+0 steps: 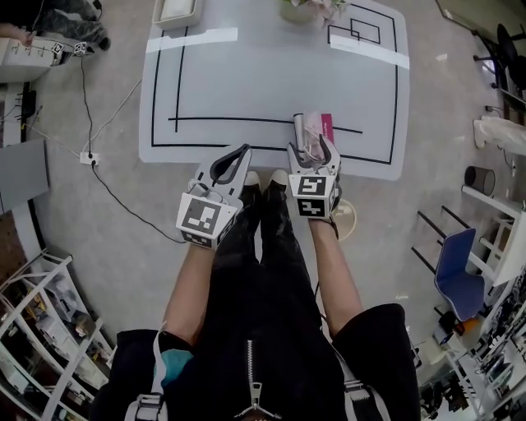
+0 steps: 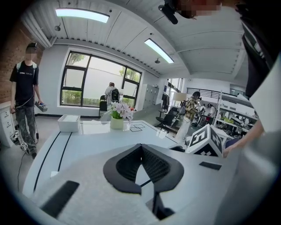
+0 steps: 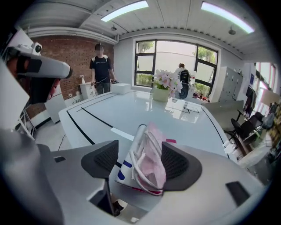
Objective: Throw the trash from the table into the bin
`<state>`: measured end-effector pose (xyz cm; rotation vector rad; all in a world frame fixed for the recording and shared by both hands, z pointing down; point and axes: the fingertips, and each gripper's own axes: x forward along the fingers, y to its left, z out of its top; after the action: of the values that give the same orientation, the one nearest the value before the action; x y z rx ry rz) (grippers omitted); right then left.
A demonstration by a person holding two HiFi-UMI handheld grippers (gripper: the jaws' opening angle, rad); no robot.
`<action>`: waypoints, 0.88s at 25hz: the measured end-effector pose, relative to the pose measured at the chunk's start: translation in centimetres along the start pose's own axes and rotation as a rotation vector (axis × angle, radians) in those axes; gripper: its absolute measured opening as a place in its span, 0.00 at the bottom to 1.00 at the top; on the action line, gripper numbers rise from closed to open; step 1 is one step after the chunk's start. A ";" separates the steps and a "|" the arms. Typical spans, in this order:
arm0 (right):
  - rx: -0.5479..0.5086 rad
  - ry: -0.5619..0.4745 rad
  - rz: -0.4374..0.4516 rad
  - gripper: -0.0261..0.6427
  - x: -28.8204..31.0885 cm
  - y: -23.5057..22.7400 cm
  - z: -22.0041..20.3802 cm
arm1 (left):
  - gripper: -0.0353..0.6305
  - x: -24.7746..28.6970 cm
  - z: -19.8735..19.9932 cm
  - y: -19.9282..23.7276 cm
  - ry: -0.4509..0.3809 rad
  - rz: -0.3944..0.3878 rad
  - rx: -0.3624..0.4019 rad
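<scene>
Hanging over the near edge of the table [image 1: 271,82], the right gripper [image 1: 312,146] has its jaws spread wide with the packet [image 1: 311,125] between them. The pink and white packet lies on the table at that edge, across a black tape line [image 1: 246,120], and in the right gripper view it leans toward the right pad [image 3: 175,160]; whether that pad presses it I cannot tell. In the head view the gripper's body covers the packet's near end. The left gripper [image 1: 241,154] sits just beside it, lower and short of the table edge, its jaws pressed together at the tips with nothing in them. The person's shoes [image 1: 265,178] show between the two grippers. At the table's far side stand a white tray [image 1: 177,12] and a vase [image 1: 308,8] of flowers, well apart from the packet, with taped squares [image 1: 357,31] near the far right corner. A pale round rim [image 1: 352,222] on the floor is mostly hidden behind the right forearm. A dark tub [image 1: 481,178] and a blue chair [image 1: 456,271] stand off to the right, a cable [image 1: 89,123] runs along the left, and a person [image 2: 24,88] stands beyond the table's left end.
</scene>
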<state>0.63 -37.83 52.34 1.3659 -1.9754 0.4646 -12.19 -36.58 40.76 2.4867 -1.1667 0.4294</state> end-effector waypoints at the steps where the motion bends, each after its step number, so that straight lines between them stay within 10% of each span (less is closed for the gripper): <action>1: -0.015 0.014 -0.003 0.47 0.4 0.0 -0.4 | 0.06 -0.1 -0.1 0.1 0.000 0.003 -0.003; 22: -0.045 0.035 -0.016 0.47 2.4 0.0 -2.4 | 0.06 -0.6 -1.3 0.6 -0.010 0.017 -0.040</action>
<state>0.88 -37.97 55.75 1.3363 -1.9335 0.4307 -13.18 -35.93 41.77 2.4495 -1.1898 0.3950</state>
